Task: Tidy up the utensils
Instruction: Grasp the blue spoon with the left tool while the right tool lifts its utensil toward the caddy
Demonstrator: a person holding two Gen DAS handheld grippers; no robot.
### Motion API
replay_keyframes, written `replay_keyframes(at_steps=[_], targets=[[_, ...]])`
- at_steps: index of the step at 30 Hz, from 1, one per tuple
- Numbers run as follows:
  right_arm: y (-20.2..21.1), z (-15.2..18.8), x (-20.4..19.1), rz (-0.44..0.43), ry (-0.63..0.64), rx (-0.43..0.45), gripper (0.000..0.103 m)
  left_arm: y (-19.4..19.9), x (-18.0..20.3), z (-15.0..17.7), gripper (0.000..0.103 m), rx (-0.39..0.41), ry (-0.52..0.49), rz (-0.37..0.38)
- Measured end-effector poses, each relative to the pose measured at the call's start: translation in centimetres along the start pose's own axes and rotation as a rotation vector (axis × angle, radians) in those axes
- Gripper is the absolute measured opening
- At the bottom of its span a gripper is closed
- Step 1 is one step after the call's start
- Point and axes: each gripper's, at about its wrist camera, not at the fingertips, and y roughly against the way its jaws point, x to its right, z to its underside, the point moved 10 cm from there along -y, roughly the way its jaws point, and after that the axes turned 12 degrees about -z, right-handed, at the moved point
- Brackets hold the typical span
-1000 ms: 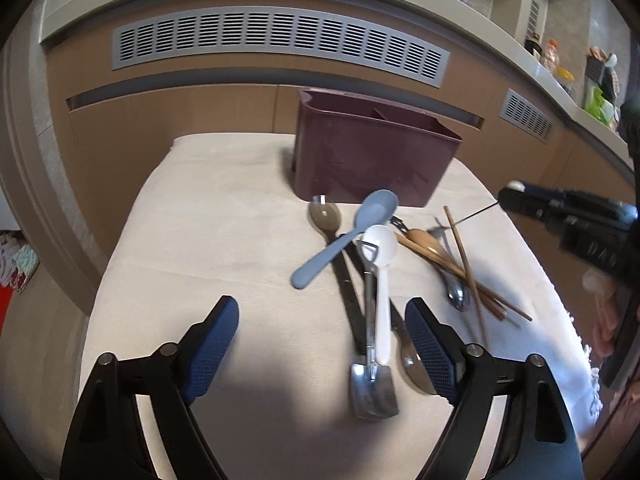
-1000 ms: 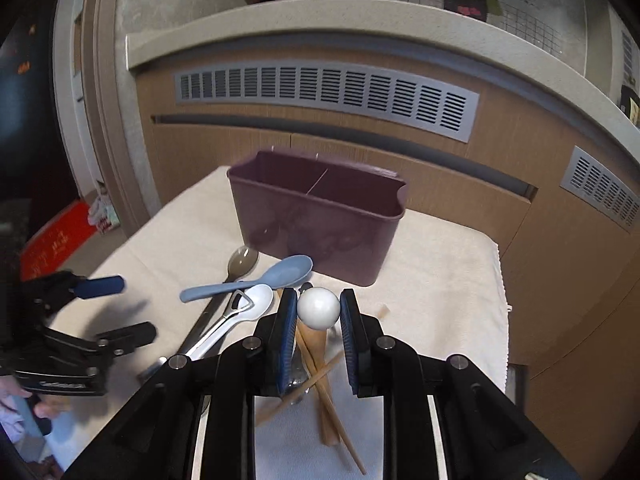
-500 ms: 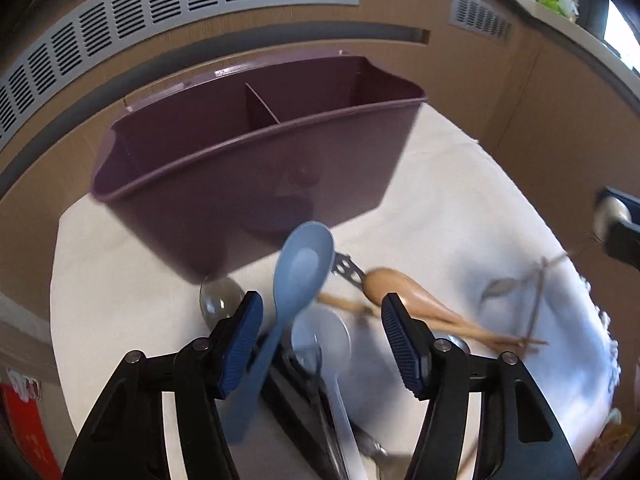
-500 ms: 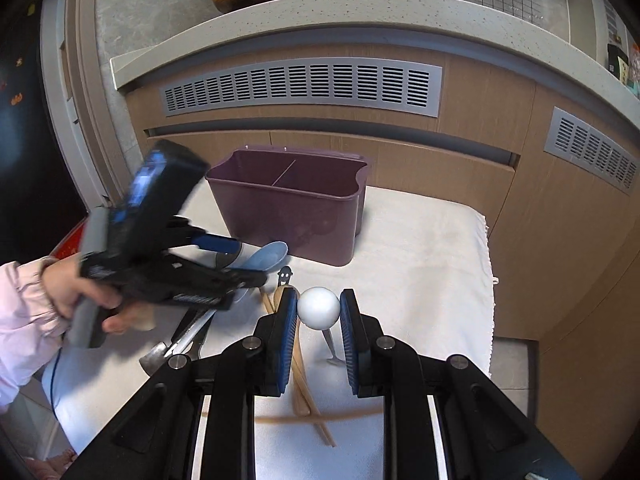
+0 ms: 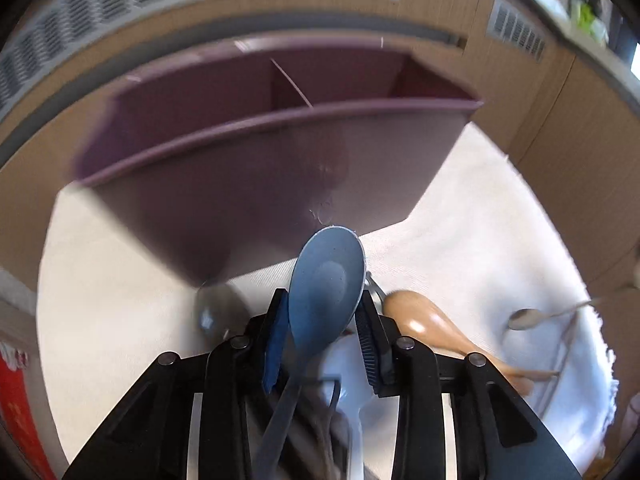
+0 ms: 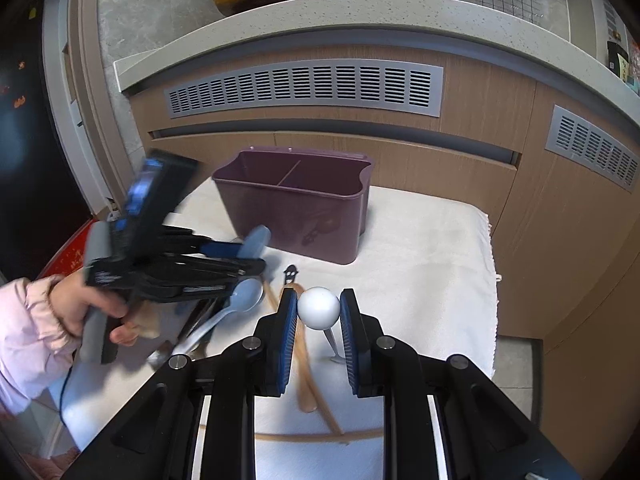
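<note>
The left hand-held gripper (image 5: 322, 336) has its jaws closing around the blue spoon (image 5: 326, 284). The spoon's bowl stands between the blue pads (image 5: 276, 340) and projects ahead of them, toward the maroon caddy (image 5: 280, 184). Whether both pads already press on the spoon cannot be told; the frame is blurred and the handle runs down out of sight between the gripper's arms.

The caddy stands on the white cloth (image 5: 460, 248) covering the table, just ahead of the spoon. It has a divider and two compartments; their floors are hidden by the near wall.

Beneath the left gripper the remaining utensils are largely covered. A metal spoon bowl (image 5: 218, 312) shows at the left, a wooden spoon (image 5: 424, 320) at the right, and a small metal spoon (image 5: 528, 318) lies further right, its handle cut by the picture's edge. A white utensil directly under the gripper is too obscured to identify.

The right hand-held gripper (image 6: 319, 320) is clamped on a white ball (image 6: 319, 307). A thin stem descends from it to the cloth; its lower end is small and unclear. In the right wrist view, wooden chopsticks (image 6: 304, 360) pass under the gripper and are partly hidden by it. A hand (image 6: 86, 312) in a pink sleeve (image 6: 24, 344) holds the left gripper, which is motion-blurred there and covers most of the utensil pile.
</note>
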Motion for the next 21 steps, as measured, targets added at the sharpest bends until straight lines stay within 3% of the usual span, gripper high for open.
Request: replay_keyframes(at_steps=[3,6,11,16,21], targets=[[0.6,0.2,-1.0,0.002,0.019,0.000,0.019,3.7,-0.7,0.4,0.034,0.091,0.035,-0.007],[1.6,0.2,-2.2,0.003,0.034,0.003,0.019,10.1,-1.7,0.4,0.034,0.231,0.087,-0.018],[4.4,-1.3,-4.1,0.005,0.063,0.050,0.019,16.9,-1.5,0.0,0.034,0.366,0.126,0.011],[8.1,-5.8,-5.6,-0.007,0.095,0.145,0.019,23.7,-0.3,-2.5,0.034,0.470,0.129,0.071],[10.9,-12.4,-5.5,-0.016,0.108,0.240,0.019,29.3,-1.6,-8.4,0.034,0.596,0.129,0.072]])
